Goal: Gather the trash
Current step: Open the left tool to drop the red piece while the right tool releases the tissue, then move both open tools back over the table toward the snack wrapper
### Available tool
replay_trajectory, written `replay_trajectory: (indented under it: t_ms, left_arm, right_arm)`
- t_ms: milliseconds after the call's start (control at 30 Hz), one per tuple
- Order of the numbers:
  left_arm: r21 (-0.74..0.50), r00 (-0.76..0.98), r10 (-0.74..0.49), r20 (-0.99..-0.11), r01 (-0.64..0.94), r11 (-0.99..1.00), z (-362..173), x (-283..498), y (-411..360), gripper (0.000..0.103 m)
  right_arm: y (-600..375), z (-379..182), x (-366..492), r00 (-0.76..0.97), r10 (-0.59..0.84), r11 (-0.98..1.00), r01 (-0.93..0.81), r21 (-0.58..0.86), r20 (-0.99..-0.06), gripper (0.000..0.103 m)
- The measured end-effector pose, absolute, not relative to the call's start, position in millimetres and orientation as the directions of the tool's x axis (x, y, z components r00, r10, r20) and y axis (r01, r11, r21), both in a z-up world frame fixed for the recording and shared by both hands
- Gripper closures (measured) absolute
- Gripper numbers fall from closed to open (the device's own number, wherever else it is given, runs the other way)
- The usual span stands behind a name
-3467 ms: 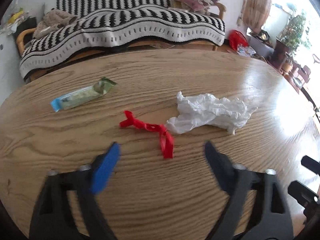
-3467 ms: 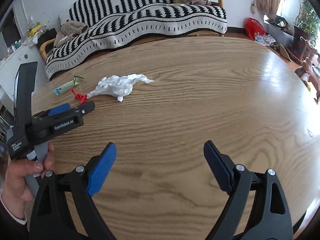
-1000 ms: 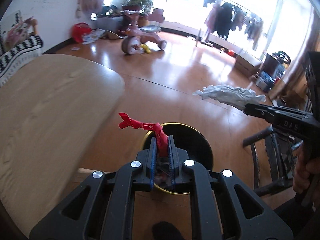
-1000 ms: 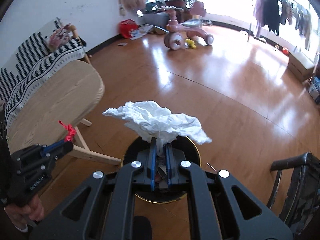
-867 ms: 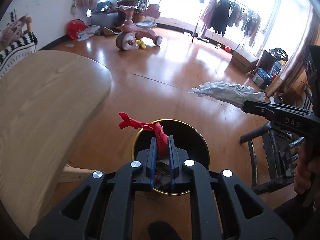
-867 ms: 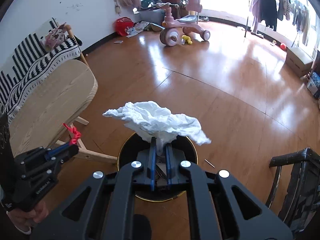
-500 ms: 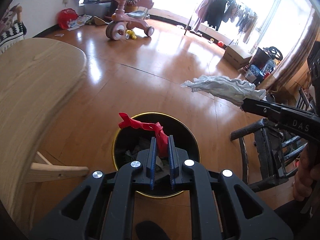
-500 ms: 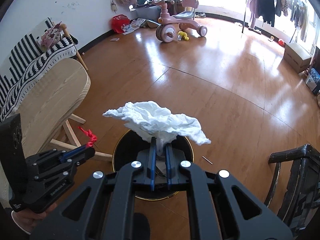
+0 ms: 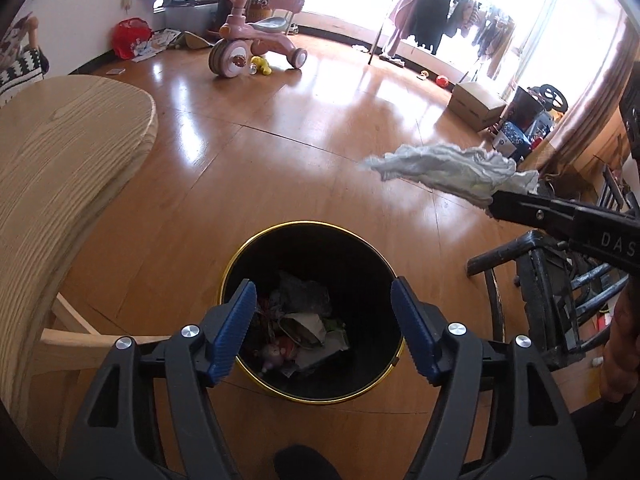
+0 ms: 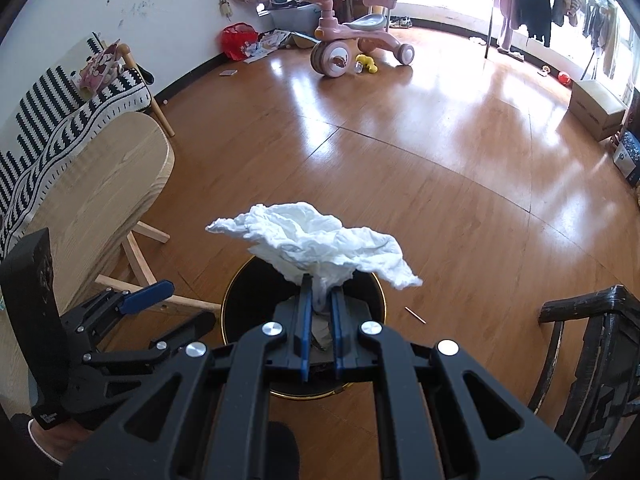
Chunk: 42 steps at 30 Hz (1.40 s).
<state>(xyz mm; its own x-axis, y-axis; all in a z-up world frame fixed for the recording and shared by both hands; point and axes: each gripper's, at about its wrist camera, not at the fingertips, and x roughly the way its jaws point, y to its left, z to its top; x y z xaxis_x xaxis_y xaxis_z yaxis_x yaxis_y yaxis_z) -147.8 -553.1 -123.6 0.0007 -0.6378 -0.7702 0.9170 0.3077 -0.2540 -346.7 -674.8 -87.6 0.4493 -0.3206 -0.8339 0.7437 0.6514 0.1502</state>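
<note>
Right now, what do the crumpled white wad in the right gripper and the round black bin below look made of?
Crumpled white wad: likely tissue paper, matte, with fine soft creases and limp edges. Round black bin: dark matte inner wall with a shiny gold rim; metal or plastic, cannot tell. Right gripper pinches the wad.

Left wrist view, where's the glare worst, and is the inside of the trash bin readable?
Left wrist view: windows blown out, bright glare streaks on the floor; the trash bin interior is dark yet its litter shows. Right wrist view: same window glare, fisheye-bent floor seams, tissue sharp.
</note>
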Motion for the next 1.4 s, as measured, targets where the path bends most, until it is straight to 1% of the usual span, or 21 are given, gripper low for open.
replay_trajectory:
  t_ms: [333,400,433,467,533,733,867,967,1067,1200,1333,1400]
  left_arm:
    - [-0.262,0.028,-0.657,-0.753,0.904,0.338,-108,-135,-538,0.032]
    - [-0.260,0.034,-0.659,-0.751,0.903,0.343,-105,-133,-535,0.030]
    - [-0.258,0.039,-0.661,-0.749,0.903,0.345,-103,-133,-533,0.029]
    - [-0.255,0.043,-0.662,-0.748,0.903,0.346,-102,-132,-531,0.029]
    - [-0.248,0.050,-0.663,-0.747,0.904,0.348,-99,-130,-527,0.029]
    - [-0.221,0.093,-0.669,-0.738,0.903,0.370,-85,-117,-506,0.028]
    - [-0.189,0.147,-0.673,-0.725,0.897,0.399,-69,-103,-480,0.024]
    - [-0.173,0.205,-0.676,-0.708,0.877,0.447,-54,-84,-449,0.021]
    - [-0.156,0.286,-0.668,-0.688,0.840,0.520,-38,-56,-405,0.015]
    - [-0.112,0.401,-0.613,-0.681,0.770,0.628,-27,-18,-345,0.011]
    - [-0.058,0.512,-0.506,-0.694,0.661,0.748,-26,28,-267,0.011]
    - [-0.025,0.564,-0.432,-0.704,0.589,0.808,-28,54,-221,0.011]
  right_arm:
    - [-677,-96,-340,0.430,-0.288,0.643,0.749,0.160,-0.855,0.094]
    - [-680,-96,-340,0.429,-0.283,0.638,0.752,0.165,-0.858,0.082]
    - [-680,-96,-340,0.430,-0.285,0.634,0.755,0.167,-0.857,0.058]
    - [-679,-94,-340,0.431,-0.293,0.631,0.758,0.166,-0.853,0.039]
    - [-676,-91,-340,0.437,-0.310,0.633,0.758,0.160,-0.844,0.038]
    - [-665,-84,-326,0.453,-0.302,0.652,0.740,0.165,-0.839,0.038]
    - [-653,-75,-312,0.486,-0.300,0.675,0.716,0.177,-0.821,0.037]
    - [-638,-67,-292,0.520,-0.287,0.703,0.685,0.191,-0.804,0.033]
    - [-614,-60,-261,0.559,-0.254,0.750,0.629,0.204,-0.790,0.030]
    - [-573,-53,-211,0.599,-0.196,0.818,0.537,0.208,-0.776,0.026]
    - [-512,-53,-146,0.622,-0.099,0.890,0.405,0.211,-0.777,0.026]
    - [-475,-52,-110,0.619,-0.048,0.923,0.326,0.202,-0.784,0.026]
